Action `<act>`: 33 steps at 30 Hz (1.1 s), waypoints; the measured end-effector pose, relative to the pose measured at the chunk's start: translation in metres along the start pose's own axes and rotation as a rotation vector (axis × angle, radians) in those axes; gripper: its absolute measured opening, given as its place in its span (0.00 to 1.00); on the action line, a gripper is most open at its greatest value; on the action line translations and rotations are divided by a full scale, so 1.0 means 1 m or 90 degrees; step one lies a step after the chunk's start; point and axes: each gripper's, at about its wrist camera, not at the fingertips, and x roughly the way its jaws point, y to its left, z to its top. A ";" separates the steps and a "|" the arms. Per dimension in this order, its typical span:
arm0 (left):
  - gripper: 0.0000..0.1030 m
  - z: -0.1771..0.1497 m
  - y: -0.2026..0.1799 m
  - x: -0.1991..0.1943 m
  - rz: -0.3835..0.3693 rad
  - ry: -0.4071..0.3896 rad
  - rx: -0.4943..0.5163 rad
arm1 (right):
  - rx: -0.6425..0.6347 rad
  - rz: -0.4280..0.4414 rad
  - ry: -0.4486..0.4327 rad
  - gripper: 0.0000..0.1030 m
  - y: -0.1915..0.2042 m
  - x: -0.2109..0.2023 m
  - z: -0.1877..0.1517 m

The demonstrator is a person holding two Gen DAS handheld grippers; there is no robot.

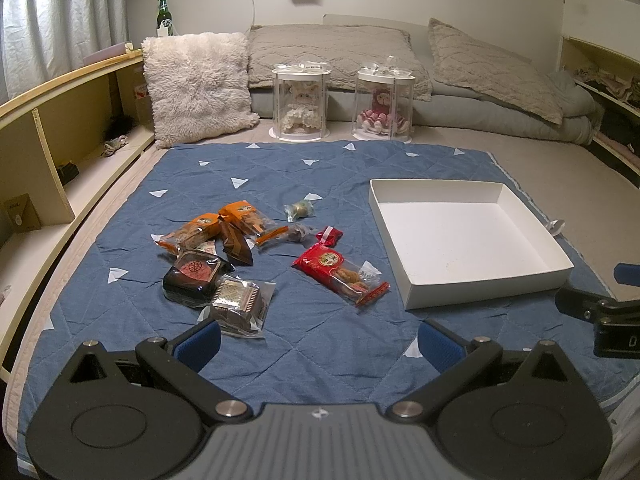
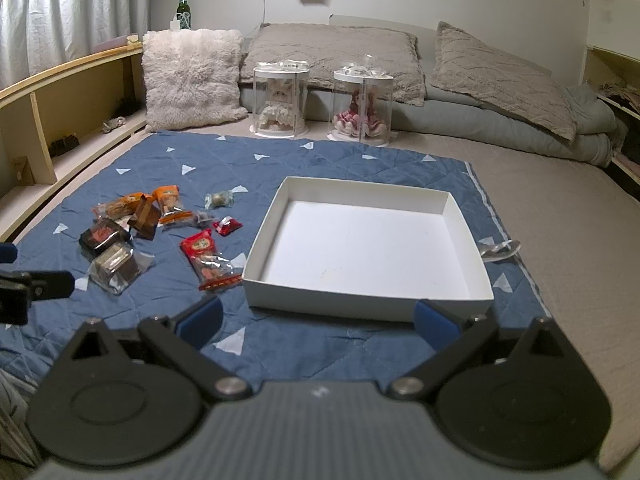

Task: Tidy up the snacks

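Several wrapped snacks lie in a loose pile on the blue quilted mat (image 1: 320, 184): a long red packet (image 1: 340, 272), orange packets (image 1: 240, 220), a dark round-label packet (image 1: 192, 276), a clear-wrapped brown cake (image 1: 238, 304), a small red candy (image 1: 330, 236) and a small green one (image 1: 299, 210). An empty white box (image 1: 464, 236) sits to their right; its front wall shows in the right wrist view (image 2: 360, 300). My left gripper (image 1: 318, 344) is open, just short of the pile. My right gripper (image 2: 316, 320) is open, in front of the box. The pile also shows in the right wrist view (image 2: 156, 232).
Two clear cylinders with dolls (image 1: 302, 100) (image 1: 384, 102) stand beyond the mat, before pillows and a fluffy cushion (image 1: 196, 88). A wooden shelf (image 1: 60, 120) runs along the left. A clear plastic spoon (image 2: 500, 250) lies right of the box. A green bottle (image 1: 163, 12) stands at the back.
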 end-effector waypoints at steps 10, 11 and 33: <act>1.00 0.000 0.000 0.000 -0.001 0.000 0.000 | -0.001 -0.001 0.001 0.99 0.000 0.000 0.000; 1.00 0.000 0.000 0.000 -0.001 0.000 0.000 | -0.001 0.000 0.001 0.99 0.000 0.000 0.000; 1.00 0.003 -0.001 -0.005 0.010 -0.005 -0.021 | 0.000 -0.002 0.000 0.99 0.000 0.002 0.000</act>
